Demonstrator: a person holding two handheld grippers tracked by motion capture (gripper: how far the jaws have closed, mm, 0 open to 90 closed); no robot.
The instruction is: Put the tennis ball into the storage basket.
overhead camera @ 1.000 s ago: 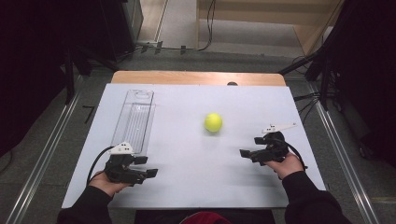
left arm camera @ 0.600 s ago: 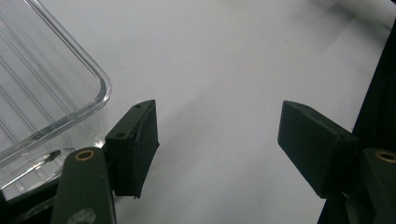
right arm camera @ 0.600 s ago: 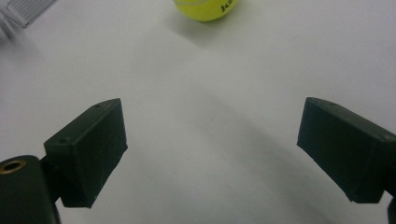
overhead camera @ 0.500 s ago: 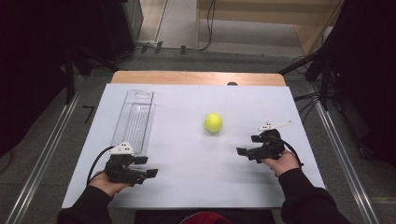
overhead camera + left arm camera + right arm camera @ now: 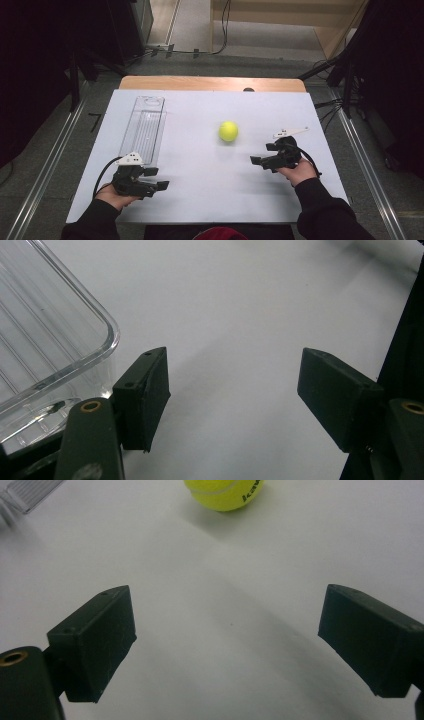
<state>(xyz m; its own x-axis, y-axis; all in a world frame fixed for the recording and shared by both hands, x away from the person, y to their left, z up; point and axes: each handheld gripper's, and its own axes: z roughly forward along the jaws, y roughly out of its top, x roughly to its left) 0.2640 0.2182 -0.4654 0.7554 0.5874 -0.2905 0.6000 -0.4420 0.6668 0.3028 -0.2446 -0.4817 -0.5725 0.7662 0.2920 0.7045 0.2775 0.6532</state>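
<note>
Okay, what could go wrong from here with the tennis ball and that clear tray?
1. The tennis ball lies loose on the smooth white table; if one jaw of the open right gripper nudges it first, it may roll away.
2. The open left gripper sits right beside the clear plastic tray; a careless swing might knock the light tray out of place.
</note>
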